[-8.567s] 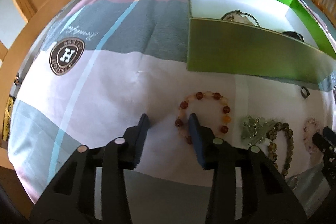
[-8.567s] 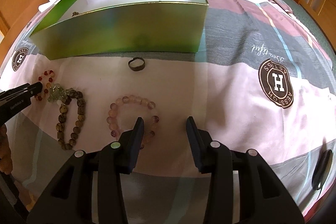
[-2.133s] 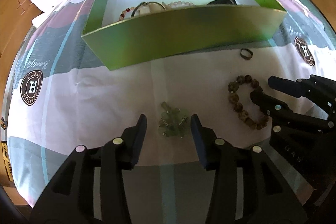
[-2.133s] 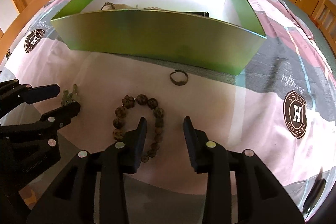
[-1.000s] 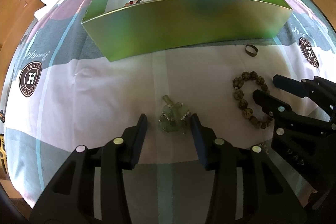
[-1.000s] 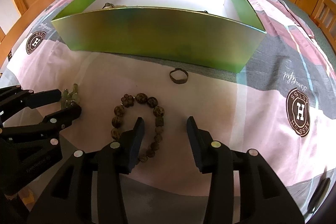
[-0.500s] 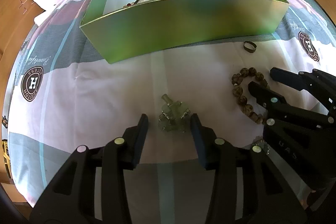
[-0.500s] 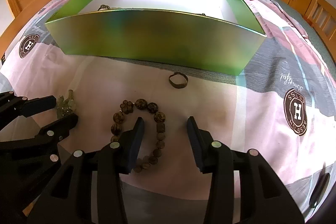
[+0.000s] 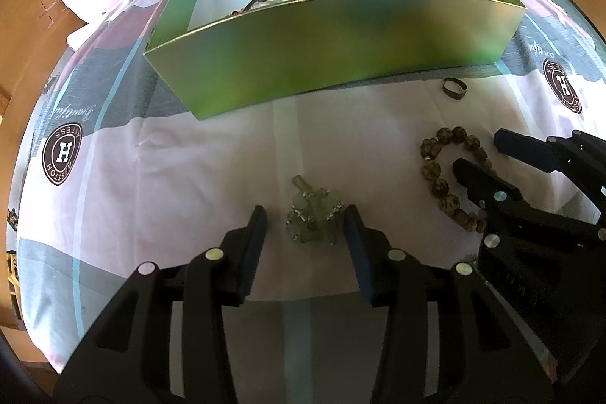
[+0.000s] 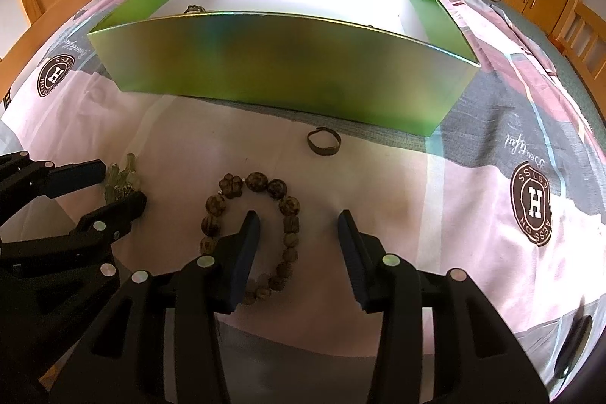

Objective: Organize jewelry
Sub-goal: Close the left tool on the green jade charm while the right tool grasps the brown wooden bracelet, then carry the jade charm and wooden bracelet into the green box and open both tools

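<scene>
From the left wrist view, we see our left gripper (image 9: 305,228) low over the bed sheet (image 9: 189,177). Its jaws are spread, and the pale green bead bracelet (image 9: 314,214) lies bunched up between them. The pads do not press on it yet. The right jaw looks very near the beads; the left jaw has more room. To do this well, we should go straight down until the tips meet the sheet, then squeeze slowly so the whole bunch comes up and no beads slip out. The green box (image 9: 341,44) waits just behind, and a few pieces already lie inside it. A small dark ring (image 9: 453,88) sits on the sheet close to the box wall.

From the right wrist view, our right gripper (image 10: 299,231) points down at the brown bead bracelet (image 10: 253,230). Its jaws are spread too, pinching nothing. The left jaw sits inside the loop, and the right jaw is outside, so one side of the loop runs between them. That is a good spot. We should close gently on that strand, lift it high enough to clear the box wall, and keep away from the left gripper just beside us.
</scene>
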Action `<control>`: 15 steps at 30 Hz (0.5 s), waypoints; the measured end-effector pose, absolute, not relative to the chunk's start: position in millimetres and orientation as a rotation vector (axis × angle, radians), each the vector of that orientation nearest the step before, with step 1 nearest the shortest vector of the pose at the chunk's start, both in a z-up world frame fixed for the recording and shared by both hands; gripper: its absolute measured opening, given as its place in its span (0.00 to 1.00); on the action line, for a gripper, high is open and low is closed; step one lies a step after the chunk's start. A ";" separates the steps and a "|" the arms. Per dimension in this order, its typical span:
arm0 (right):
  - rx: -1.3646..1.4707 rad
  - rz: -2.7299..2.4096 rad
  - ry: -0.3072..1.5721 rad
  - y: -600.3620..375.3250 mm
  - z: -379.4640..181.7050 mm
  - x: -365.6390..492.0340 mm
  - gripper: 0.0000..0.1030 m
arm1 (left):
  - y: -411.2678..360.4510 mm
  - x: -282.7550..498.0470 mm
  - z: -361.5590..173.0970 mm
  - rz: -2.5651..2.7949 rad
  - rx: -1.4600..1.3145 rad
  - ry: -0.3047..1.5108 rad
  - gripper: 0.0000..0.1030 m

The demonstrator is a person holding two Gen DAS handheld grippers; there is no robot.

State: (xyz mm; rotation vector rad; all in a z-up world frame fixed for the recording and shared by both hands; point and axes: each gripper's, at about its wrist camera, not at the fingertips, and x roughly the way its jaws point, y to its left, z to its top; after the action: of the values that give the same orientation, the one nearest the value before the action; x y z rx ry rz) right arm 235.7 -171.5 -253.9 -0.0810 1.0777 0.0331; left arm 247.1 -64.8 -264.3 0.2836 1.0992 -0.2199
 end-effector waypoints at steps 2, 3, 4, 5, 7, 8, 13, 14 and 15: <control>-0.083 0.031 1.075 -169.8 -253.8 235.0 0.41 | -65.8 245.1 -263.7 -0.233 0.277 1.097 0.35; -0.082 0.035 1.074 -169.3 -253.6 234.7 0.36 | -66.2 244.2 -262.9 -0.240 0.272 1.096 0.30; -0.076 0.049 1.072 -168.3 -252.7 234.1 0.32 | -67.5 242.4 -262.3 -0.243 0.271 1.092 0.27; -0.076 0.057 1.068 -167.1 -251.8 233.6 0.25 | -67.2 243.1 -262.2 -0.246 0.275 1.089 0.22; -0.083 0.069 1.060 -163.9 -251.0 232.1 0.09 | -72.3 239.2 -262.0 -0.257 0.307 1.076 0.19; -0.088 0.077 1.056 -162.1 -250.4 231.4 0.08 | -73.7 237.8 -261.5 -0.256 0.315 1.071 0.18; -0.064 0.093 0.979 -162.1 -233.3 227.2 0.08 | -73.1 234.3 -252.8 -0.255 0.308 1.045 0.13; -0.054 0.093 0.953 -163.7 -226.2 226.2 0.08 | -71.1 234.2 -247.9 -0.257 0.296 1.036 0.13; -0.029 0.096 0.914 -167.5 -215.2 225.0 0.08 | -69.6 233.7 -243.5 -0.258 0.287 1.028 0.13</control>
State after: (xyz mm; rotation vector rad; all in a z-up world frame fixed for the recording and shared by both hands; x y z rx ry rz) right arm 225.0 -167.5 -215.2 -0.0289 0.9143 0.0964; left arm 233.7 -69.6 -243.5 0.2872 1.0284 -0.2584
